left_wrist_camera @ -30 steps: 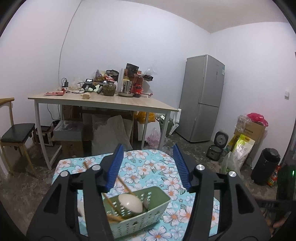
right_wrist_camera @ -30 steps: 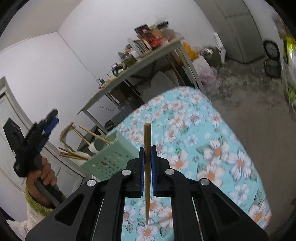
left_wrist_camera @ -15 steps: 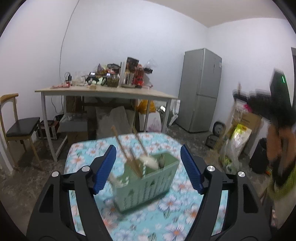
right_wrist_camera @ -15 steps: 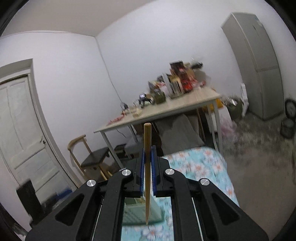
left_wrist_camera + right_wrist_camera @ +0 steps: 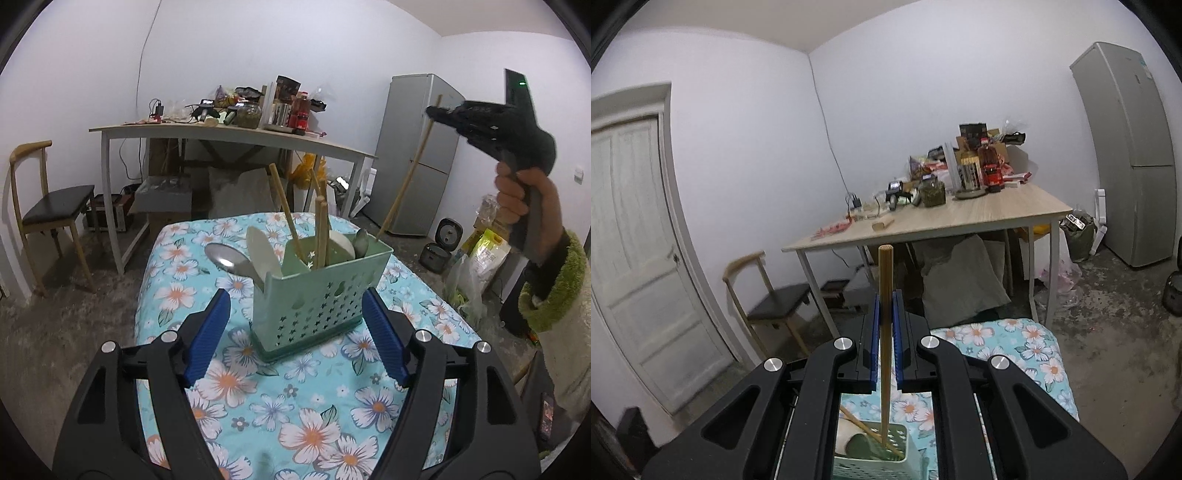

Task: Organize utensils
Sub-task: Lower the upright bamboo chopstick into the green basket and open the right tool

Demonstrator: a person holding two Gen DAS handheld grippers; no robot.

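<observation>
A green perforated utensil basket stands upright on the floral tablecloth, holding wooden chopsticks, a steel spoon and a white spoon. My left gripper is open, its blue pads flanking the basket's near end without pressing it. My right gripper, held in a hand at upper right, is shut on a single chopstick whose lower tip hangs at the basket's right rim. In the right wrist view the chopstick stands upright between the shut right gripper, over the basket.
Behind stands a wooden table piled with jars and boxes, with a chair to its left. A grey fridge, a rice cooker and bags are on the right. A white door is at left.
The basket went from tilted and close to my left jaws to upright on the cloth; those jaws widened. My right gripper rose and rolled, bringing the chopstick over the basket.
</observation>
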